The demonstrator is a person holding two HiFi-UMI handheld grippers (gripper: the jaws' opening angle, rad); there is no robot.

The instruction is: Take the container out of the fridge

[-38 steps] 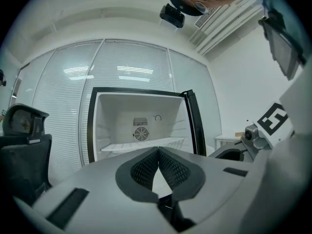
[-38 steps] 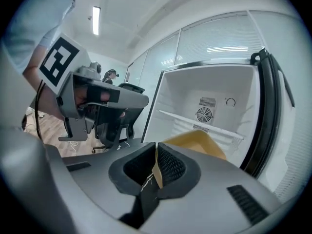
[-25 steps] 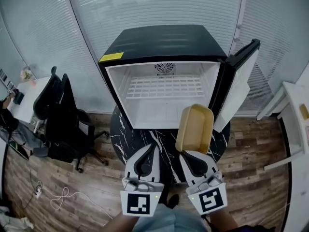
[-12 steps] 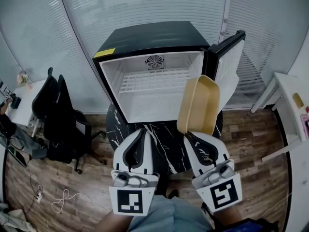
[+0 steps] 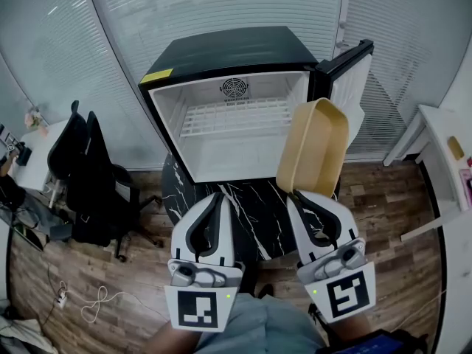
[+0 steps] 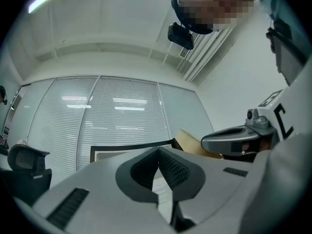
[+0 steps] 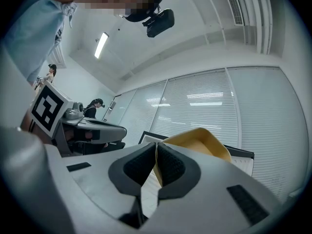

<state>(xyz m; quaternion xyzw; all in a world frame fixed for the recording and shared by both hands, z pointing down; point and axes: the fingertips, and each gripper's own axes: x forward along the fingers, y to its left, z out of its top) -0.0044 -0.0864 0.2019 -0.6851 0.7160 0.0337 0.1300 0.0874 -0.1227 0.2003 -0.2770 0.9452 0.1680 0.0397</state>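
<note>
A tan plastic container (image 5: 313,147) hangs in the air outside the black mini fridge (image 5: 236,68), tipped on edge with its hollow facing right. My right gripper (image 5: 295,196) is shut on its lower rim; in the right gripper view the container (image 7: 204,141) rises just past the closed pads. My left gripper (image 5: 217,198) is shut with nothing in it and is held low, left of the right one, over the black marble table (image 5: 243,212). In the left gripper view the jaws (image 6: 158,152) meet, and the container (image 6: 191,143) shows at the right.
The fridge door (image 5: 346,87) stands open at the right and the white wire shelf (image 5: 236,116) inside is bare. A black office chair (image 5: 81,168) stands at the left. A white table (image 5: 442,161) is at the right. Cables (image 5: 88,304) lie on the wooden floor.
The right gripper has carried the container a little up and to the right, tipping it further so its hollow shows. The left gripper has barely moved.
</note>
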